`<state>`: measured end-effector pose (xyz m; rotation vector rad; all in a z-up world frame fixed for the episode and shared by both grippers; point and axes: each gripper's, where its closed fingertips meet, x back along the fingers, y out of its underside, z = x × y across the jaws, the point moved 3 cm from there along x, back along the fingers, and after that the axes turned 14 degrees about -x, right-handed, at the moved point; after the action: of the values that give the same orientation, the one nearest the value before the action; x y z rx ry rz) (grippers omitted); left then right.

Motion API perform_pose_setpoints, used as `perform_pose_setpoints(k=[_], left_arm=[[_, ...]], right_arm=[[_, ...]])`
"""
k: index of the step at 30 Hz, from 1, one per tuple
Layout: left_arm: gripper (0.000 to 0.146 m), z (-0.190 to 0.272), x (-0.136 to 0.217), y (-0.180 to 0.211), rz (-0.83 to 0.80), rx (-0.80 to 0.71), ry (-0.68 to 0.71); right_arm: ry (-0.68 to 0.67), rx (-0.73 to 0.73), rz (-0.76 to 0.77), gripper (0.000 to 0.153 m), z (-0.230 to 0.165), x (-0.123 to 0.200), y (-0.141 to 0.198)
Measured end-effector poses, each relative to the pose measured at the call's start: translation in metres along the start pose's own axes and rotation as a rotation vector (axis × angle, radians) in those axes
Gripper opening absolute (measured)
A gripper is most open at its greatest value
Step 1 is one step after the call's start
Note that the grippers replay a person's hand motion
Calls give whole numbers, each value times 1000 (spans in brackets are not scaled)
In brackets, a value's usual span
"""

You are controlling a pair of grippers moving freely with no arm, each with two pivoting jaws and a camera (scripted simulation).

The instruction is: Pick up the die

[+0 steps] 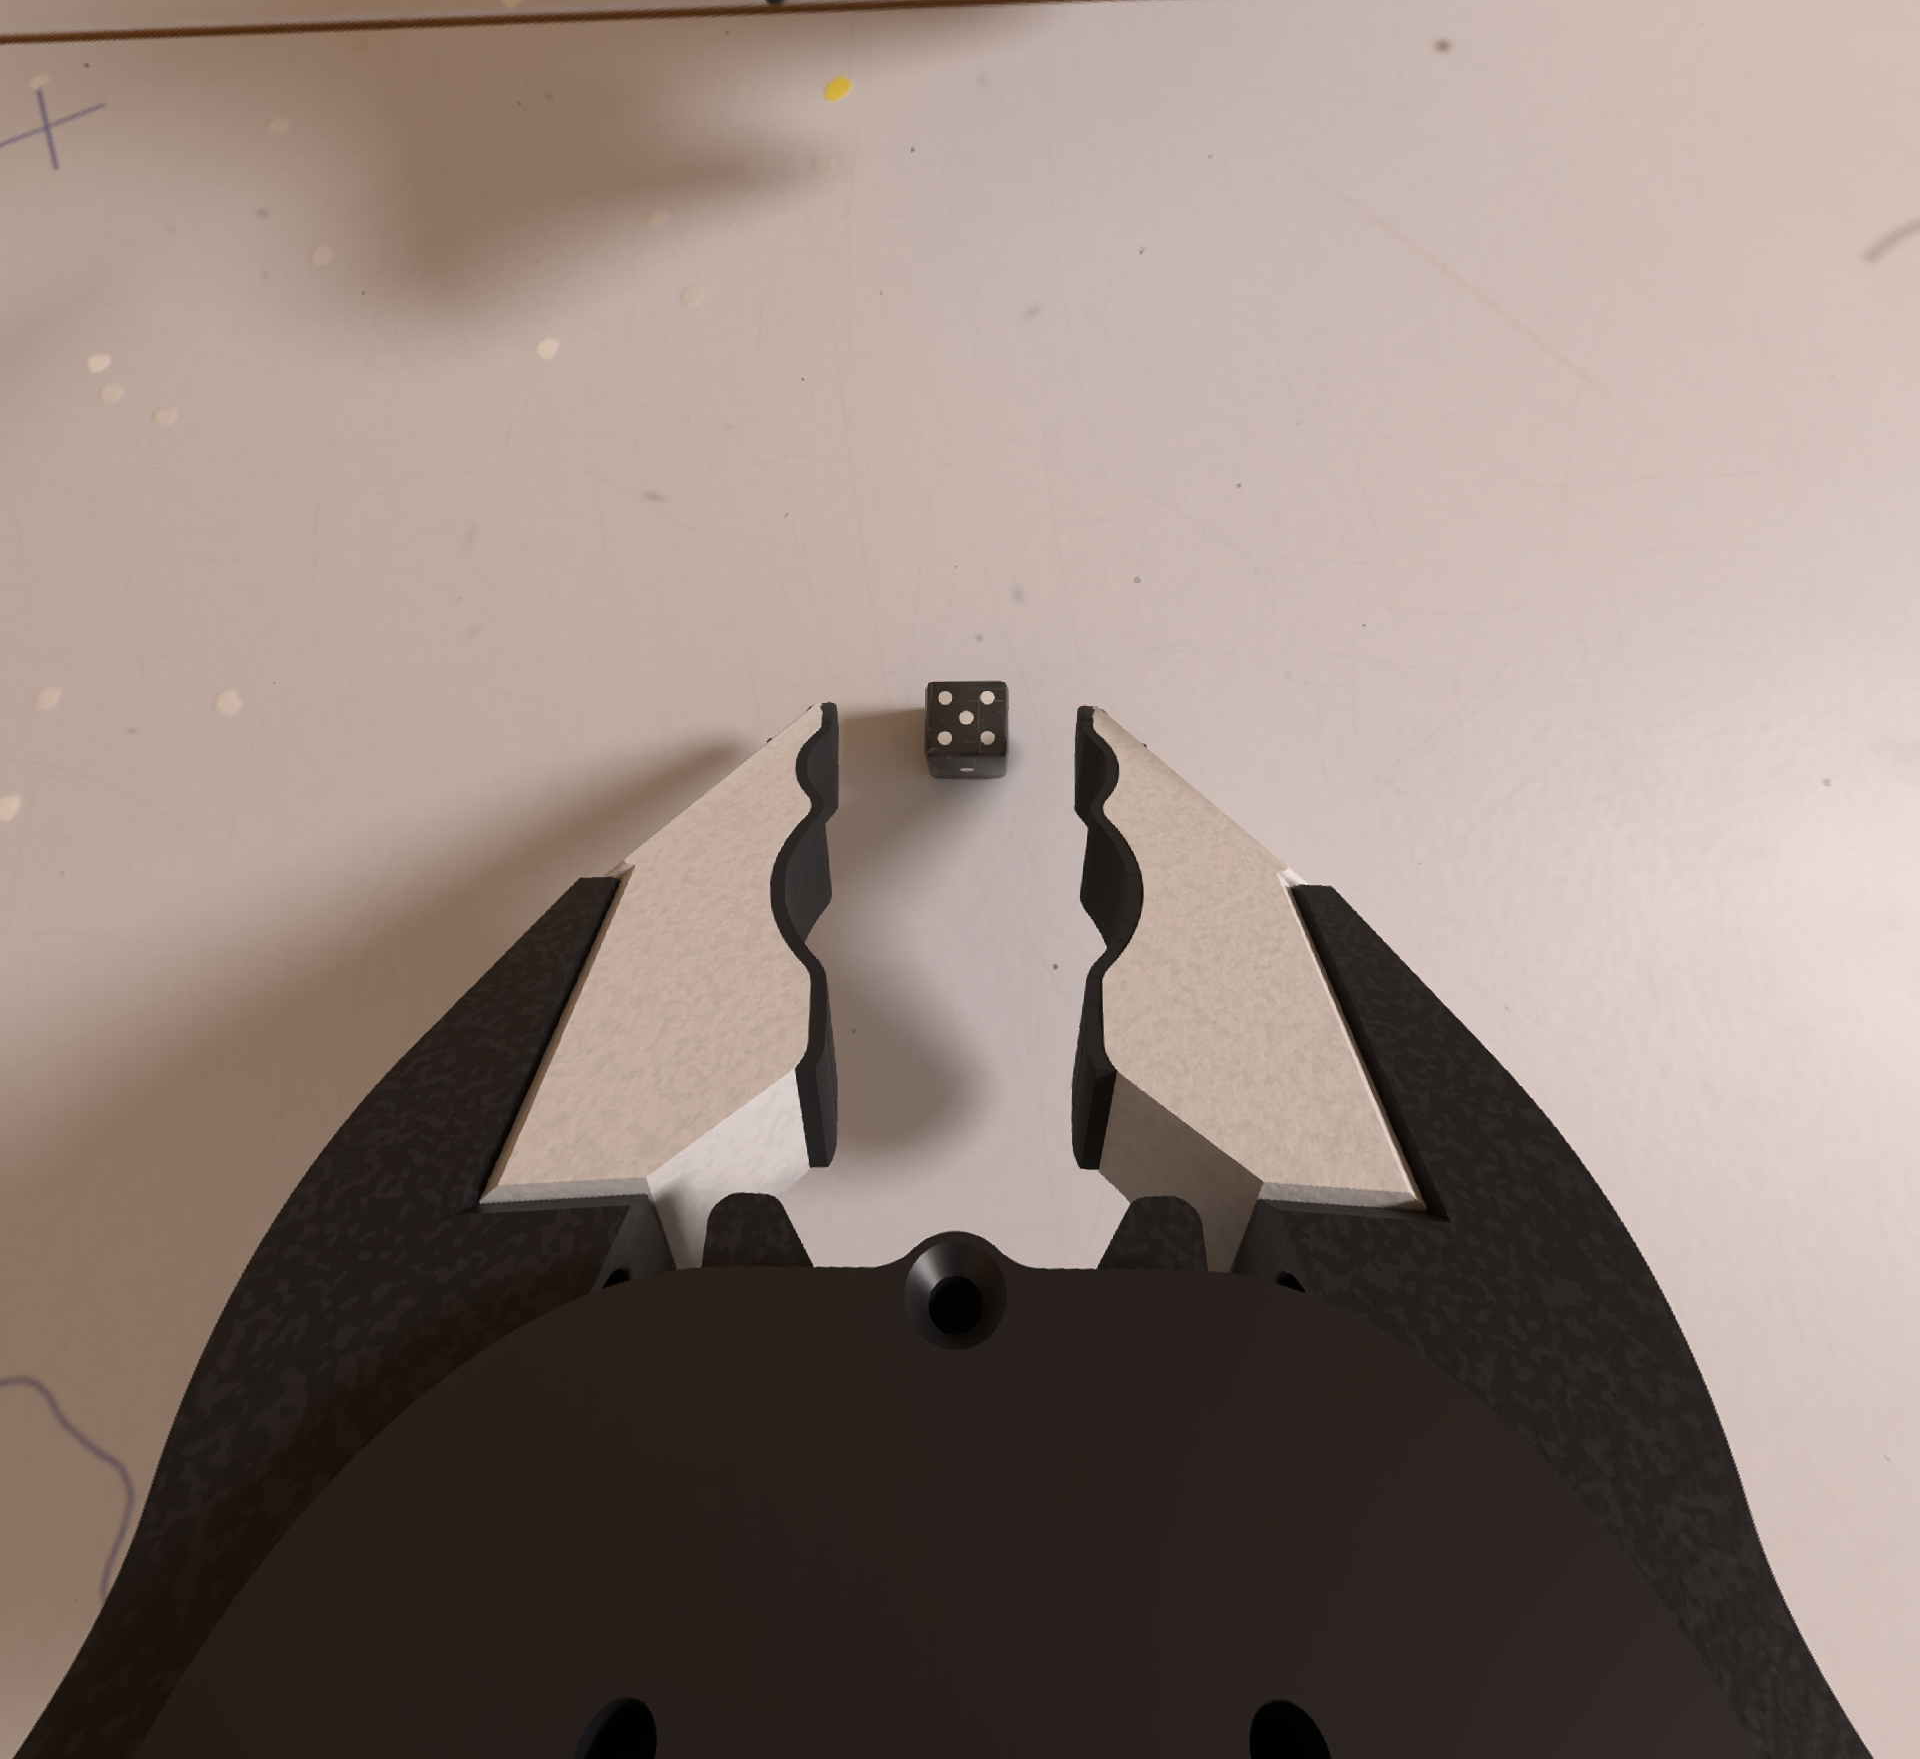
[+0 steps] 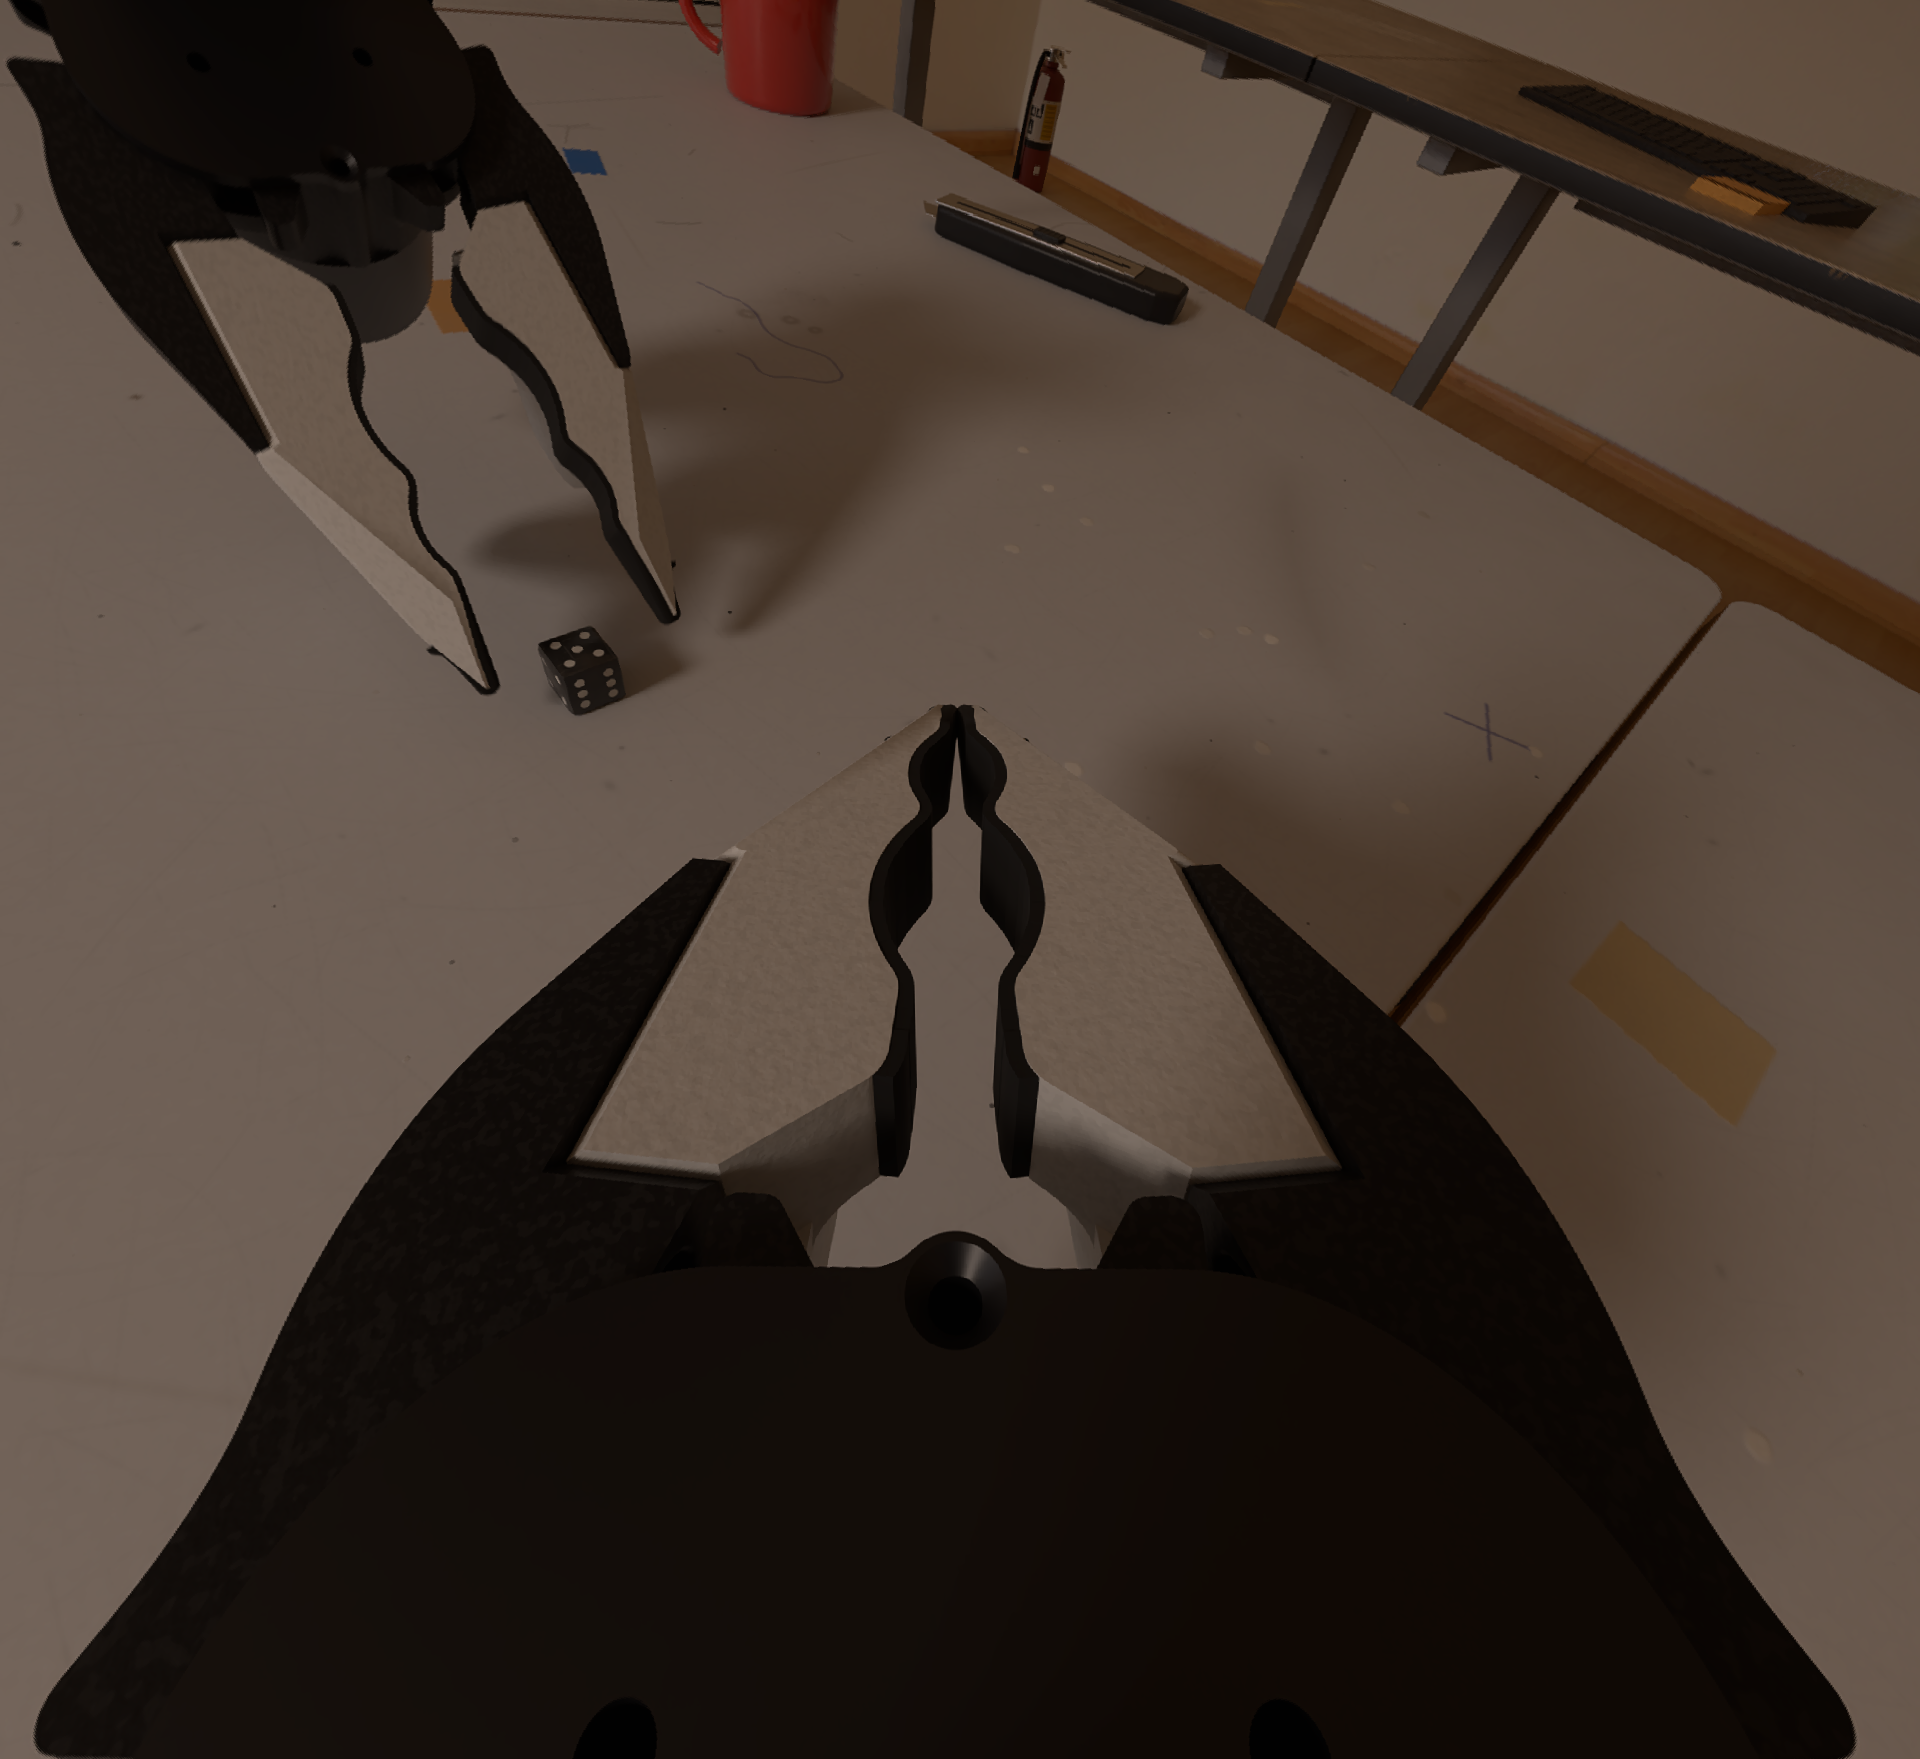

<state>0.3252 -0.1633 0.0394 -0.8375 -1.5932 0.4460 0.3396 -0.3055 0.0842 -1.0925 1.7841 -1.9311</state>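
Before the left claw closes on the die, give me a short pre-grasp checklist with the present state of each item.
1. Left claw open wider than the die: ok.
2. Die lined up between its fingertips: ok, slightly left of centre.
3. Fingertips low enough to flank the die: ok in the right wrist view, tips near the table.
4. Die lying flat: ok.
5. Right claw shut and clear of the die: ok.
6. Fingertips touching the table: cannot tell.

Die (image 1: 966, 729) on table (image 1: 1455, 462) between left gripper (image 1: 954, 722) fingertips, right gripper (image 2: 954, 712) near, mug (image 2: 774, 10) far behind, bar (image 2: 1060, 255) to its right.
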Motion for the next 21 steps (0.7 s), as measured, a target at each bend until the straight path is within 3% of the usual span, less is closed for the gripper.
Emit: perform_pose_setpoints(k=[5, 8, 15, 21], left_arm=[[36, 3, -9, 2, -30, 0, 4], [16, 1, -8, 3, -51, -23, -25], [16, 1, -4, -4, -21, -70, -49], [16, 6, -2, -23, 55, -116, -72]], right_arm=[[-3, 4, -6, 0, -1, 0, 1], [-23, 11, -16, 0, -4, -2, 3], [-100, 52, -51, 0, -22, -7, 9], [-324, 80, -110, 7, -69, -8, 12]])
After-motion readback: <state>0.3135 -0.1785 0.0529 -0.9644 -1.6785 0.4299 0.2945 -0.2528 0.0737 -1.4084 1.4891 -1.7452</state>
